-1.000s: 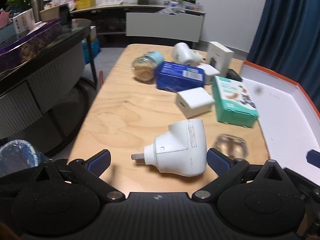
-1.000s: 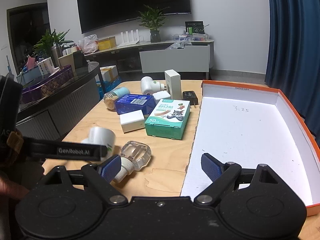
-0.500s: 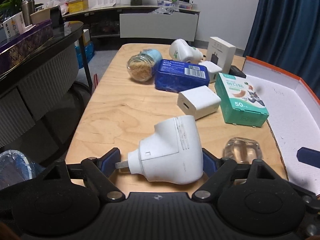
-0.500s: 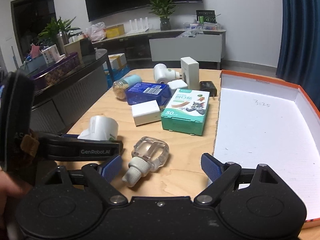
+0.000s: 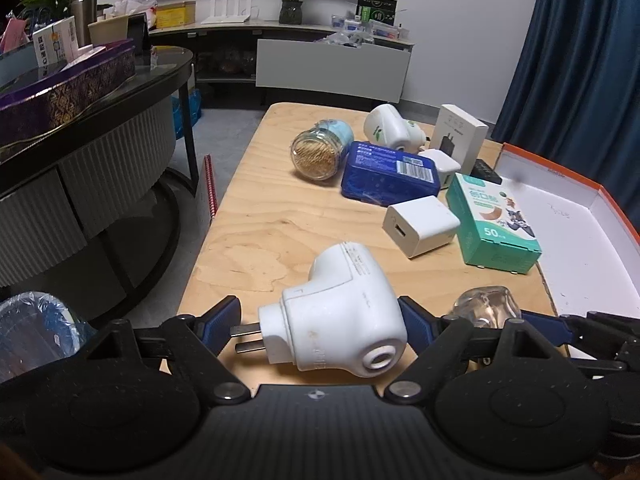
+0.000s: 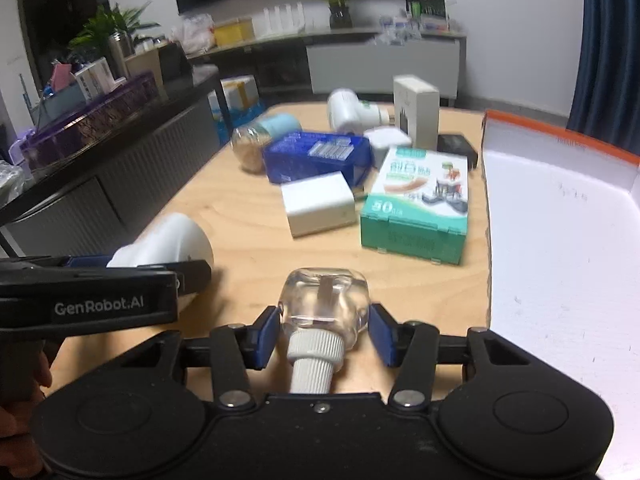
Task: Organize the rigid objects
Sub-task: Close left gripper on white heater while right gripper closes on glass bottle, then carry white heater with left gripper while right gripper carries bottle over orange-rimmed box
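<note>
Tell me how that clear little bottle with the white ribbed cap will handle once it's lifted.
The clear bottle looks like smooth, rounded glass, so it may slip as the right tool closes around it. It is probably rigid and breakable. Lying on its side, it could roll if released.

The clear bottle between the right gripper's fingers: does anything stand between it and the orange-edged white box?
Nothing visible does. Only bare table lies between the clear bottle and the white box. The right gripper has its jaws closing around the bottle.
</note>
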The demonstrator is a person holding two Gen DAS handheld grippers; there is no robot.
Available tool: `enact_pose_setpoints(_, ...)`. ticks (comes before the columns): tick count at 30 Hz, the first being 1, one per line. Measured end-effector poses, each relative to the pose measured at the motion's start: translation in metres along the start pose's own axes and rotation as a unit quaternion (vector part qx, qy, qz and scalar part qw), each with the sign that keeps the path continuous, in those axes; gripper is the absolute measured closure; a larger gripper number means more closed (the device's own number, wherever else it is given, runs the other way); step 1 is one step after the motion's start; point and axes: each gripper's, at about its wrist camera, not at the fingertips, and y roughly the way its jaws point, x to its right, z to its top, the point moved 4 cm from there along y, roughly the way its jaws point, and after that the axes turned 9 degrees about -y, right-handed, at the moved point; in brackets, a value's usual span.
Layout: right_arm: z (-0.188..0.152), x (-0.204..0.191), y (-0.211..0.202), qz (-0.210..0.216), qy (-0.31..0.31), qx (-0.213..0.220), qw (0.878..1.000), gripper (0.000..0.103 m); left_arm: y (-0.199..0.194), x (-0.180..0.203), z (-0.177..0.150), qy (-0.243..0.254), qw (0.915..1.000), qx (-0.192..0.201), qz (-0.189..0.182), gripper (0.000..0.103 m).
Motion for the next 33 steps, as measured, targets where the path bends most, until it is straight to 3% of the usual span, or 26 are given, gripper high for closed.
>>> enact_pose_setpoints(21,0.005,0.052,-0.056,-0.027,0.031,0.051,0.998,0.048,-0.024,0.043,0.005,0.023,0.9981,0.011,-0.056,0.017)
enact_pose_setpoints(33,0.009,0.096,-0.087,-0.061,0.066,0.074,0.993,0.048,-0.034,0.097,0.021,0.058,0.9933,0.018,-0.098,0.017)
